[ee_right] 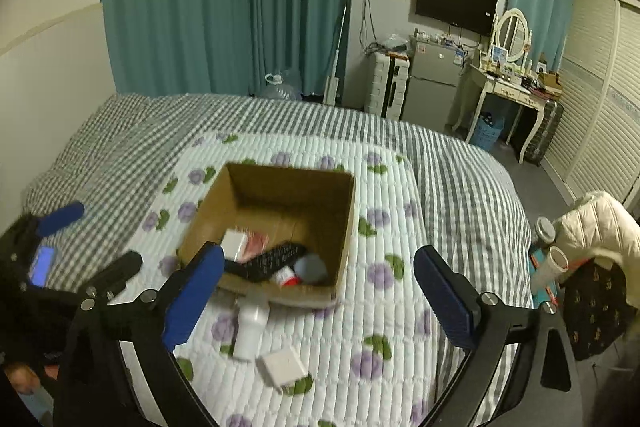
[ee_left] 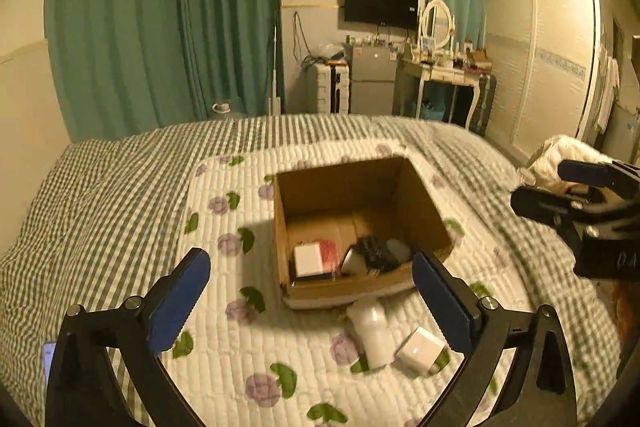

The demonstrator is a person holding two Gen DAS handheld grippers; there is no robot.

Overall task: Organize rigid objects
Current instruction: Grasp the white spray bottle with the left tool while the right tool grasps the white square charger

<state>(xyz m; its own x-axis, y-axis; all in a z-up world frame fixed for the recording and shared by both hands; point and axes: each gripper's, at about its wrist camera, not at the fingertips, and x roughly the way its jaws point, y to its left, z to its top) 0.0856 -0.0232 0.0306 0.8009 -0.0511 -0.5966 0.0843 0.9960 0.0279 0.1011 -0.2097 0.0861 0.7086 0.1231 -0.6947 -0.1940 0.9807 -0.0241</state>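
Observation:
An open cardboard box [ee_left: 344, 195] [ee_right: 288, 195] stands on a flowered quilt on the bed. Inside lie a white cube [ee_left: 309, 259] [ee_right: 234, 242], a pink packet [ee_left: 330, 251] [ee_right: 256, 243], a black remote [ee_left: 374, 253] [ee_right: 272, 261] and a grey round thing [ee_right: 311, 267]. On the quilt in front of the box lie a white bottle [ee_left: 372, 335] [ee_right: 250, 327] and a small white box [ee_left: 420, 349] [ee_right: 284, 367]. My left gripper [ee_left: 312, 301] [ee_right: 80, 239] hangs open in front of the box, nothing between its blue pads. My right gripper [ee_right: 318, 301] [ee_left: 548, 187] is open too, empty, above the bottle.
The flowered quilt [ee_left: 240, 359] [ee_right: 380, 307] covers a checked bedspread [ee_left: 100, 207]. A phone [ee_right: 42, 267] lies at the left. A chair with a white jacket [ee_right: 600, 223] and bottles stands right of the bed. A fridge [ee_right: 432, 87], a dressing table and a wardrobe line the far wall.

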